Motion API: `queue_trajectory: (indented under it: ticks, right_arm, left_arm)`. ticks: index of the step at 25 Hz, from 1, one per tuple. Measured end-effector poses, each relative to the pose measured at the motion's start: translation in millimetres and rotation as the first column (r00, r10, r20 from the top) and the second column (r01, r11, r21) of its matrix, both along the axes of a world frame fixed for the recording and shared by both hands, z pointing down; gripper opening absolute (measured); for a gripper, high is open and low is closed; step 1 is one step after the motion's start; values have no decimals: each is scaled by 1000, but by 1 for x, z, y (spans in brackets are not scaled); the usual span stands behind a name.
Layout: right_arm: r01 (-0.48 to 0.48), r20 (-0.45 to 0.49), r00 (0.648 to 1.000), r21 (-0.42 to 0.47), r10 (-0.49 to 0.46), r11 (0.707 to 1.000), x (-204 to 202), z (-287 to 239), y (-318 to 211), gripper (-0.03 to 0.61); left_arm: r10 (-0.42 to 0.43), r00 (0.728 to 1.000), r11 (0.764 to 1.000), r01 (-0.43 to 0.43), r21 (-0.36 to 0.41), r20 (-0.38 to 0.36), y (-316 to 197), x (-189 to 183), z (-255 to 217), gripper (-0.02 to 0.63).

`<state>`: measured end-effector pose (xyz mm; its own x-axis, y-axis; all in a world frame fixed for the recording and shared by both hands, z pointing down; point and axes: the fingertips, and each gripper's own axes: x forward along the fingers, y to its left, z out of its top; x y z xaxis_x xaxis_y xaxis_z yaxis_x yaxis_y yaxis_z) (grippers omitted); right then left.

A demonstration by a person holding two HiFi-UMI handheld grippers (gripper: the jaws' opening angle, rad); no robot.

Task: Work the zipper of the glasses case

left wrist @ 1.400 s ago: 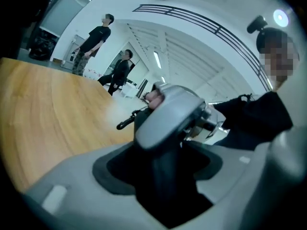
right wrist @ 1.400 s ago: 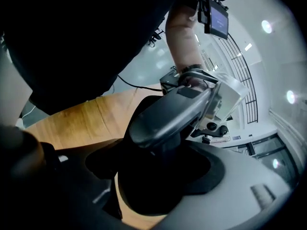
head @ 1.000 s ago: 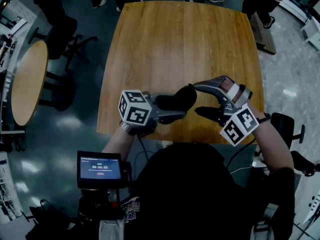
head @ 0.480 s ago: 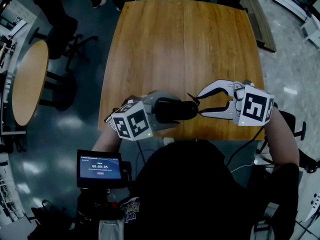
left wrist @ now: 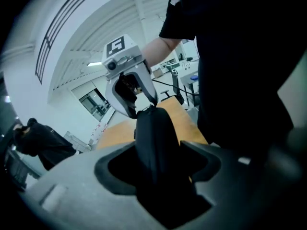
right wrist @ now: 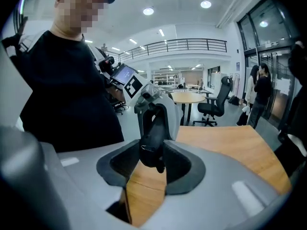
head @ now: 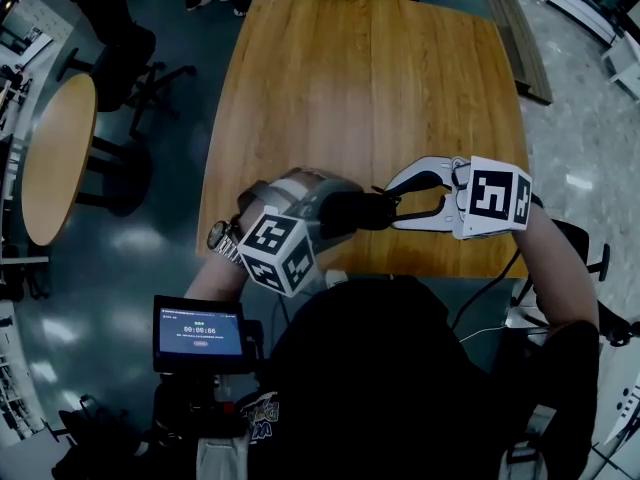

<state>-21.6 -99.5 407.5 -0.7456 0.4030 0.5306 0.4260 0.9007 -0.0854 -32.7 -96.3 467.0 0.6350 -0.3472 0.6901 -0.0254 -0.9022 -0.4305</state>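
Above near edge of table (head: pixel 370 88): glasses case (head: pixel 358 211), held clear of wood.
- Left gripper (head: pixel 328 211): your wide clamp on case body, rolled over since a second ago.
- Right gripper (head: pixel 390 205): jaws just closed from full spread, now pinching case's zipper end.
- Meaning: you look braced to start zipper pull.

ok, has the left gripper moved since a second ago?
Yes. The left gripper rolled: its marker cube swung from over the table to overhanging its near edge, toward the person.

The head view is dim and bluish, with pale glare on the floor (head: pixel 140 243); the case (head: pixel 355 211) is a featureless black shape. Gripper views bulge, with dark edges and glaring lamps (right wrist: pixel 206 4).
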Motion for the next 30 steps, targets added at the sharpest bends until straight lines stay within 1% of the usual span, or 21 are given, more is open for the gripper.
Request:
queue_trajectory:
  ticks: [2,5,8,10,11,13,17,19,21,22,23,25,26,27,29,30]
  right_arm:
    - [8,2,1000,48,-8,999,-1,2,-2,153]
    - [20,17,1000,137,-23,990,0,1,-2,142]
    - [50,18,998,265,-56,963,2,0,-1,99]
    - [62,11,998,309,-69,949,4,3,1,89]
    - [67,11,997,307,-74,949,5,4,3,87]
    - [60,22,997,281,-69,958,7,3,5,63]
    - [15,69,997,228,-32,974,7,0,3,46]
    - [15,84,996,212,-33,977,8,-2,6,44]
    - [31,110,993,173,-51,985,9,-9,12,43]
    - [37,135,989,133,-56,990,9,-15,15,41]
    - [37,168,985,75,-49,996,8,-23,18,38]
    - [15,222,975,-69,1,998,6,-42,21,35]
    - [3,236,971,-128,28,992,7,-50,21,34]
    - [-3,249,967,-169,46,986,8,-55,21,34]
    - [-5,295,953,-211,68,977,10,-62,17,34]
    - [-6,321,944,-235,84,972,10,-66,14,32]
  left_arm:
    - [-8,1000,1000,7,17,18,-2,-2,2,279]
    - [-22,1000,999,21,38,19,-6,-3,1,279]
    - [-33,999,997,31,74,29,-10,-6,2,279]
    - [-33,999,996,29,88,41,-11,-8,4,278]
    - [-32,998,995,28,93,46,-11,-8,5,278]
    - [-31,998,995,27,99,46,-11,-8,6,275]
    - [-34,999,996,33,80,10,-11,-7,5,275]
    - [-23,999,999,23,30,-25,-6,-4,5,273]
    - [-7,995,998,0,-70,-103,3,1,4,273]
    - [-5,987,990,-18,-139,-161,9,4,1,273]
    - [-9,973,976,-42,-215,-230,16,7,-3,273]
    - [-37,928,931,-103,-349,-371,27,14,-17,273]
    - [-53,902,907,-136,-398,-429,31,17,-24,273]
    - [-68,876,882,-171,-440,-478,35,19,-32,273]
    - [-95,830,833,-236,-500,-550,43,23,-48,273]
    - [-106,811,815,-261,-518,-576,46,25,-55,273]
